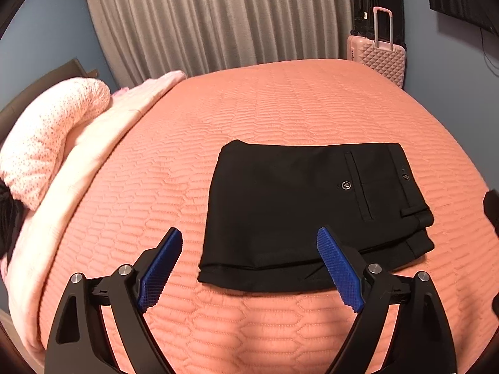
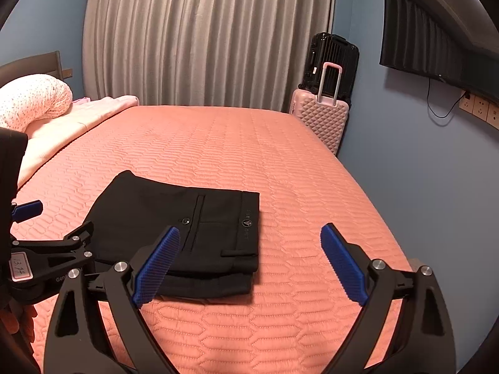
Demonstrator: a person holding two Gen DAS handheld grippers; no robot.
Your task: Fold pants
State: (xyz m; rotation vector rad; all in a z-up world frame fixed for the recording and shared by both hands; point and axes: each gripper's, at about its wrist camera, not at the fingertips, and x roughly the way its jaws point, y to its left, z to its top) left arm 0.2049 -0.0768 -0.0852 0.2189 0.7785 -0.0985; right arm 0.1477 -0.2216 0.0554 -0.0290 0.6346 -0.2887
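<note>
The black pants (image 1: pixel 299 215) lie folded into a flat rectangle on the orange quilted bedspread (image 1: pixel 280 109), back pocket and button facing up. My left gripper (image 1: pixel 249 237) hovers open above the packet's near left edge, blue pads wide apart and holding nothing. In the right wrist view the pants (image 2: pixel 174 230) lie left of centre, and my right gripper (image 2: pixel 251 233) is open over their near right corner, nothing between its pads. The left gripper (image 2: pixel 46 227) shows at that view's left edge.
A pale pink blanket (image 1: pixel 103 131) and a dotted pillow (image 1: pixel 53 127) lie along the left side of the bed. A pink suitcase (image 2: pixel 321 118) and a black one (image 2: pixel 333 56) stand by the grey curtain (image 2: pixel 205 37). A television (image 2: pixel 436 40) hangs on the right wall.
</note>
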